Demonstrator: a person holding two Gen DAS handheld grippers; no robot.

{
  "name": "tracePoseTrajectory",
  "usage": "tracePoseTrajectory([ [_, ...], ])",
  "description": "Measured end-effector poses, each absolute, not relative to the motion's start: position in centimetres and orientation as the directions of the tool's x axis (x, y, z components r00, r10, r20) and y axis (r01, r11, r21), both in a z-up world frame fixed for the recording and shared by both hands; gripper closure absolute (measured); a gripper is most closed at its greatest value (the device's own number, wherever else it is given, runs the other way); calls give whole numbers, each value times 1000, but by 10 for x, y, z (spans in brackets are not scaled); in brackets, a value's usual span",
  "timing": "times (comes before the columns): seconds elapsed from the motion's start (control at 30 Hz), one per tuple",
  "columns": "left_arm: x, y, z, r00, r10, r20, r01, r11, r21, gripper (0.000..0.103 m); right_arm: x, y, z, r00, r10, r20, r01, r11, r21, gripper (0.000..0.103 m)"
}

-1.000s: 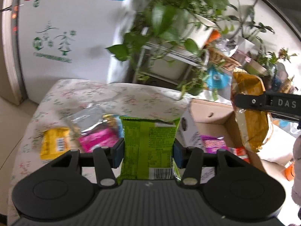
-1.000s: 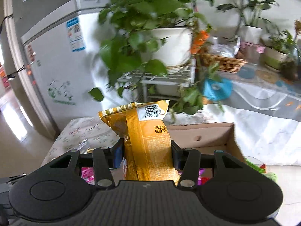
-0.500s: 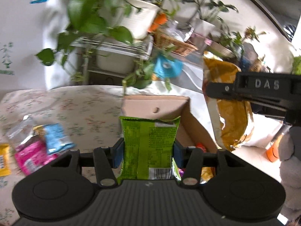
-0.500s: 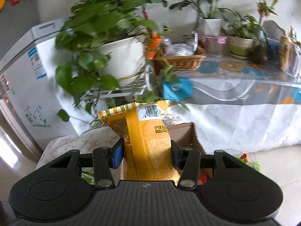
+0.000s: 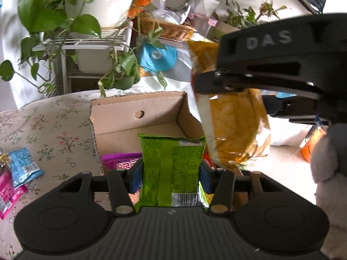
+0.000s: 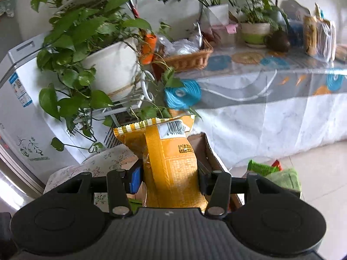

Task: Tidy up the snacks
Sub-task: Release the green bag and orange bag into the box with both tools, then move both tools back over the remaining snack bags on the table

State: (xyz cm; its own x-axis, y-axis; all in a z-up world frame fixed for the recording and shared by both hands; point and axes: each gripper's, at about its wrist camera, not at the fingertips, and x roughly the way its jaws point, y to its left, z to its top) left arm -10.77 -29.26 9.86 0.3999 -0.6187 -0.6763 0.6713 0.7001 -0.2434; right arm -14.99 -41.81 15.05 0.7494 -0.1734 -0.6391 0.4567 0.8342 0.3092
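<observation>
Left wrist: green packet [image 5: 171, 169] is being clamped by left gripper [image 5: 170, 174] above box [image 5: 138, 112], now centred, previously offside. Yellow bag [image 6: 171, 169] is being pinched by right gripper [image 6: 169, 178] alongside.

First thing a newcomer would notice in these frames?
Each gripper clamps a snack pack: the left gripper holds a green packet, the right gripper a yellow bag. Both are above the open cardboard box on the floral tablecloth, where a purple packet already lies inside.
</observation>
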Motion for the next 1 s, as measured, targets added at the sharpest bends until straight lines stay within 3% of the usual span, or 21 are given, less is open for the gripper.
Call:
tracePoseTrajectory([
  [0.1,-109,-299,95,390,-604,-695,687,693,-216,46,-147,-422,144,729,-173,-663,482,816,318,47],
  [0.27,-112,-298,98,408,-604,-684,701,688,-190,14,-149,-428,142,749,-137,-648,486,779,396,39],
  [0.3,-112,-298,99,413,-599,-686,695,694,-188,11,-149,-429,143,752,-136,-645,486,776,403,38],
  [0.37,-110,-296,102,421,-595,-685,687,702,-187,10,-150,-428,144,755,-142,-640,487,775,403,31],
  [0.67,-100,-282,100,351,-608,-712,665,697,-267,6,-149,-427,145,751,-161,-641,502,770,395,17],
  [1.0,-87,-257,106,343,-583,-737,631,724,-279,7,-142,-415,144,734,-185,-654,500,799,334,12],
])
